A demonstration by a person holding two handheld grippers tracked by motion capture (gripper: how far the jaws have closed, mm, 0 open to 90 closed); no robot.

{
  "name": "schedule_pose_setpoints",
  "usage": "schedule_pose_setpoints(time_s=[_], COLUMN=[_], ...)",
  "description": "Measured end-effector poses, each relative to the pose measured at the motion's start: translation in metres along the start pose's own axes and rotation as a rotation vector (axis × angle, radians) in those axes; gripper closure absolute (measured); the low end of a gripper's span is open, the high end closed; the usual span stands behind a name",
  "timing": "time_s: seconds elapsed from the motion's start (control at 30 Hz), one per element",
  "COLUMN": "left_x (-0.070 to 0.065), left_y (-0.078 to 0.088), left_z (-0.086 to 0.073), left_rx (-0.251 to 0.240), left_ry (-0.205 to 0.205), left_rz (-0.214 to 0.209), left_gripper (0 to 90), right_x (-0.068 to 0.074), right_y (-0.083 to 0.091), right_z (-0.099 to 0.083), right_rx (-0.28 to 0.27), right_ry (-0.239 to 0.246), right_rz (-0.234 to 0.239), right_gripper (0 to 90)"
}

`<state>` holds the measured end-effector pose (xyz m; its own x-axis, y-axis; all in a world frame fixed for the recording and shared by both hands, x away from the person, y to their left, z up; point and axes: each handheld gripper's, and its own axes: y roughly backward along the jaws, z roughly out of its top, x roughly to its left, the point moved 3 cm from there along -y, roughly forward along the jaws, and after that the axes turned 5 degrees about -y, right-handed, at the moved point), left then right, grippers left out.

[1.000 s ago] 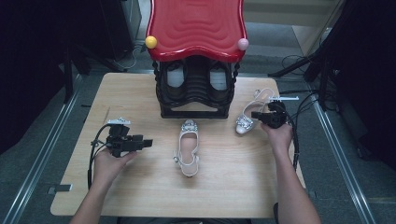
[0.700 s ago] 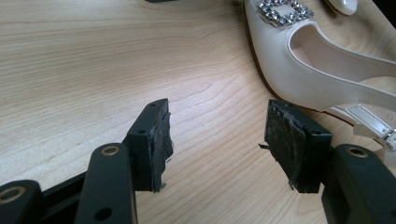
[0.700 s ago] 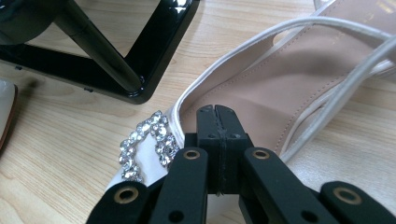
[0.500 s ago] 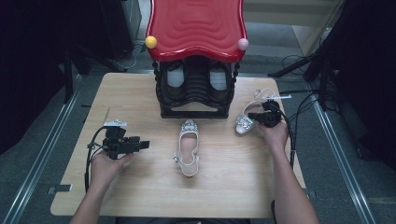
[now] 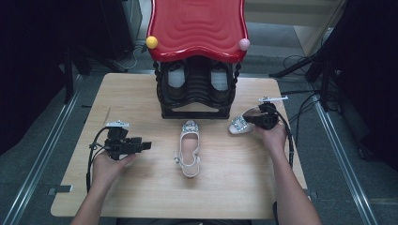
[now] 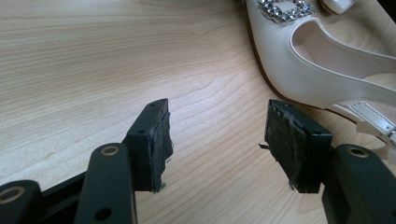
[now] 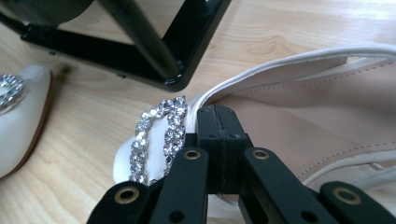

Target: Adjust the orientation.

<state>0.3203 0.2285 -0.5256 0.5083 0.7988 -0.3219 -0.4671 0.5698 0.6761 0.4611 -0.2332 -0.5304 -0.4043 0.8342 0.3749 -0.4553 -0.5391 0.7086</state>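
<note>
The table (image 5: pixel 141 197) is bright and evenly lit with soft, faint shadows, the room around it is very dark, and the close-up pictures look sharp.

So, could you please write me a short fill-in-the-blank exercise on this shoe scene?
1. The right gripper is shut on the edge of a white shoe beside its ____ buckle.
2. The left gripper has its jaws ____, with nothing between them.
3. The other white shoe lies on the wooden table in front of the black rack with a ____ top.

Missing words: rhinestone; open; red
</note>
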Motion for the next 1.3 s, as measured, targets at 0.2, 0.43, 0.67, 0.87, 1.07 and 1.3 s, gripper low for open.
schedule_pose_setpoints(time_s=[0.2, 0.43, 0.67, 0.87, 1.07, 1.3], left_x=[-0.001, -0.002, -0.004, -0.004, -0.004, -0.004], left_y=[-0.004, -0.008, -0.011, -0.014, -0.016, -0.018], left_z=[0.004, 0.008, 0.011, 0.013, 0.014, 0.014], left_rx=[0.001, -0.005, 0.004, 0.006, -0.002, -0.009], left_ry=[-0.011, -0.016, -0.027, -0.027, -0.026, -0.024], left_rz=[-0.005, -0.006, -0.016, -0.024, -0.029, -0.033], left_gripper=[40.7, 40.9, 40.8, 40.8, 40.8, 40.8], right_x=[0.010, 0.027, 0.045, 0.062, 0.079, 0.082], right_y=[-0.001, -0.006, -0.010, -0.016, -0.022, -0.012], right_z=[-0.006, -0.012, -0.018, -0.022, -0.026, -0.022], right_rx=[0.016, 0.035, 0.056, 0.071, 0.094, 0.051], right_ry=[0.002, 0.028, 0.050, 0.076, 0.109, 0.126], right_rz=[0.043, 0.059, 0.079, 0.096, 0.122, 0.124], right_gripper=[90.0, 90.0, 90.0, 90.0, 90.0, 90.0])
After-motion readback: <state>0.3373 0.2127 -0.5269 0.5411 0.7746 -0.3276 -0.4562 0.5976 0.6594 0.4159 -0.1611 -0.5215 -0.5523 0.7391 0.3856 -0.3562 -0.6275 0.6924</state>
